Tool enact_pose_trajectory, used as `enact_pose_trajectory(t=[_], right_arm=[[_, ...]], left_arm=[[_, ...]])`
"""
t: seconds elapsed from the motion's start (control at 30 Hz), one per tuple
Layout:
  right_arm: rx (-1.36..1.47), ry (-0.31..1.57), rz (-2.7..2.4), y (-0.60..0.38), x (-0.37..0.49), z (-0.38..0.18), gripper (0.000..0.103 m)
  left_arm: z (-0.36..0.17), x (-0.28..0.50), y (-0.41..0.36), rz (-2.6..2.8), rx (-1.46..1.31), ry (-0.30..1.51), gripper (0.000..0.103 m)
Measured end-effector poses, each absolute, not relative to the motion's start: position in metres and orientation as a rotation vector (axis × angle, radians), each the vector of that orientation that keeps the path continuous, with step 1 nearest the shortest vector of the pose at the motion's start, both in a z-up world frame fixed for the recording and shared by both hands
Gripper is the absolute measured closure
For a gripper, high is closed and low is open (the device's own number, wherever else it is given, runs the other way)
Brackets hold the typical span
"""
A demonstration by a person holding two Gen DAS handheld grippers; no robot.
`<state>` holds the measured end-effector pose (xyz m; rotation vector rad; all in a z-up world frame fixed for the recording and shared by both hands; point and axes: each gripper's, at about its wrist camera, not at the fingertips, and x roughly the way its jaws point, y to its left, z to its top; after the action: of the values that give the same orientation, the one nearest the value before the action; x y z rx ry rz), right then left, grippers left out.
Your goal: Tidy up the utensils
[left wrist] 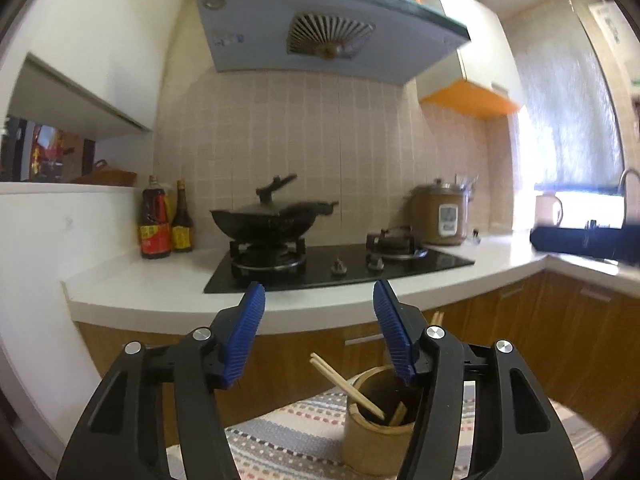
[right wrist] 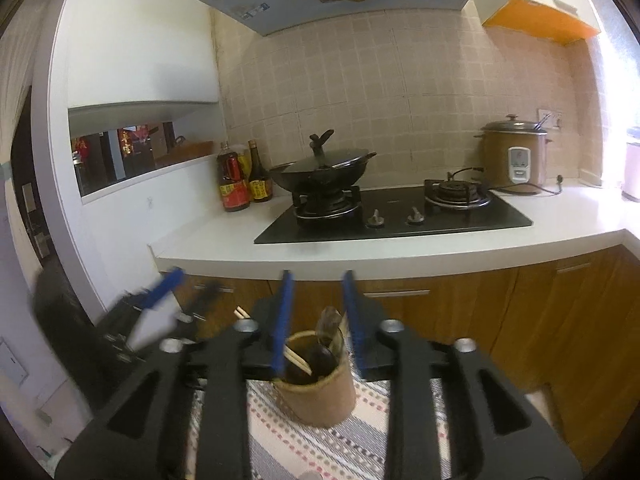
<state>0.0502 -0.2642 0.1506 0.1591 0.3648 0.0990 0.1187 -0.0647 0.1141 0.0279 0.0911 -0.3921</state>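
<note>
A bamboo utensil holder [left wrist: 378,424] stands on a striped cloth [left wrist: 288,436] in front of me. Chopsticks [left wrist: 344,384] lean out of it to the left. My left gripper [left wrist: 318,300] is open and empty, raised above and behind the holder. In the right wrist view the holder [right wrist: 318,384] holds chopsticks [right wrist: 298,362] and a dark spoon-like utensil [right wrist: 330,330]. My right gripper [right wrist: 318,284] is open and empty, its fingers either side of the holder's top. The left gripper [right wrist: 158,300] shows blurred at the left.
A white counter [right wrist: 400,254] carries a black gas hob [right wrist: 394,214] with a lidded wok [right wrist: 324,170], two sauce bottles [right wrist: 244,182] and a brown rice cooker [right wrist: 514,158]. Wooden cabinet doors [right wrist: 500,312] lie below. A range hood [left wrist: 320,28] hangs above.
</note>
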Motion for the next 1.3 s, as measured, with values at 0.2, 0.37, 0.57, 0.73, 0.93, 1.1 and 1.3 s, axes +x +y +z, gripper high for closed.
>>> enact_pose_trajectory(t=[0.2,0.37,0.57,0.73,0.93,1.1,1.3], right_arm=[[0.158,0.405,0.113,-0.261,0.017,0.148,0.070],[0.127,0.505,0.099,-0.255,0.001,0.128,0.070],[0.102,0.697,0.116,-0.246,0.006,0.070,0.070],[0.142,0.902,0.150,-0.250,0.025,0.009,0.070],[0.200,1.042,0.223,-0.254,0.032,-0.042,0.070],[0.189,1.082,0.234,-0.257,0.036,-0.058,0.070],[0.167,1.101,0.235,-0.256,0.040,-0.067,0.070]], left_arm=[[0.134,0.084,-0.029,-0.413,-0.014,0.111,0.044],[0.133,0.063,-0.009,-0.411,-0.003,0.178,0.042],[0.094,0.058,-0.014,-0.507,0.008,0.412,0.042],[0.029,0.067,-0.042,-0.574,0.053,0.642,0.044],[-0.027,0.090,-0.059,-0.687,0.014,0.867,0.049],[-0.052,0.102,-0.059,-0.751,-0.048,0.973,0.049],[-0.063,0.107,-0.070,-0.792,-0.055,1.024,0.051]])
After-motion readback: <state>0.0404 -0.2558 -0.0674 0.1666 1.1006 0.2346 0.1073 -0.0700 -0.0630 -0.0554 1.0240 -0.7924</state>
